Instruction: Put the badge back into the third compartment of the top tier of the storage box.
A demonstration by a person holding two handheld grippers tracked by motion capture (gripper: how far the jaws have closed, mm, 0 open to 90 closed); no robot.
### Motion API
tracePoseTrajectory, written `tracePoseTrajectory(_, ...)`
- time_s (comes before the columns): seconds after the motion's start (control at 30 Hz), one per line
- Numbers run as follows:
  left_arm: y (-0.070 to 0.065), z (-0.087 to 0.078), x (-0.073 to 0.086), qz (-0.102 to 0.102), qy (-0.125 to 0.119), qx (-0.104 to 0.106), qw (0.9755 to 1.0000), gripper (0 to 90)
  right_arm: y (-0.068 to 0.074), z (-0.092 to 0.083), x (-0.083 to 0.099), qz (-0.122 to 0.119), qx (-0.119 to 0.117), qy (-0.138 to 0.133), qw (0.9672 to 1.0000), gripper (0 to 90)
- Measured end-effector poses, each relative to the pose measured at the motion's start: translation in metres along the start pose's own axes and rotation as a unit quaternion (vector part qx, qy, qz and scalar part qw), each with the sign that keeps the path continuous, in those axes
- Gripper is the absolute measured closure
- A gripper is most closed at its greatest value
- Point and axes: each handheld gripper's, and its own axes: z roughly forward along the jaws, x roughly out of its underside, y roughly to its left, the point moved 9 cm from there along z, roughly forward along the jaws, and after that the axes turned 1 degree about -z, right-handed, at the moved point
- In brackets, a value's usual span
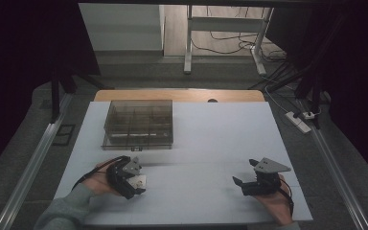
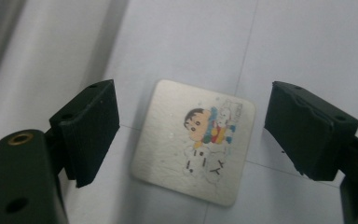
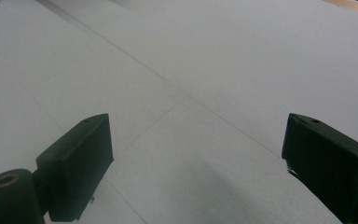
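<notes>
in the high view the left gripper (image 1: 133, 184) covers part of the small square card (image 1: 139, 180) (its cartoon print too small to read there); the compartment box (image 1: 139, 123) contents stay unclear.

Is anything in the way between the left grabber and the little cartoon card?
No, nothing visible is in the way. The left gripper hangs right above the cartoon card, which lies flat on the white table. The jaws are open with one on each side of the card, not touching it, and only bare table shows around it.

Left hand-held gripper (image 1: 135, 181) angled down, jaws wide; right hand-held gripper (image 1: 247, 178) level, open.
</notes>
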Motion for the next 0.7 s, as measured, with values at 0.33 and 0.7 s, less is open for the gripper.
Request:
tracePoseTrajectory(0.33,-0.0019,0.0092,0.0036,-0.001,0.021,0.012,0.9997,16.7,0.0003,0.0004,0.0,-0.001,0.0,0.0,1.0,8.2)
tracePoseTrajectory(0.7,-0.0015,0.0099,0.0062,-0.011,0.014,0.036,0.9992,21.8,0.0003,0.0006,0.0,-0.001,0.0,0.0,1.0,8.2)
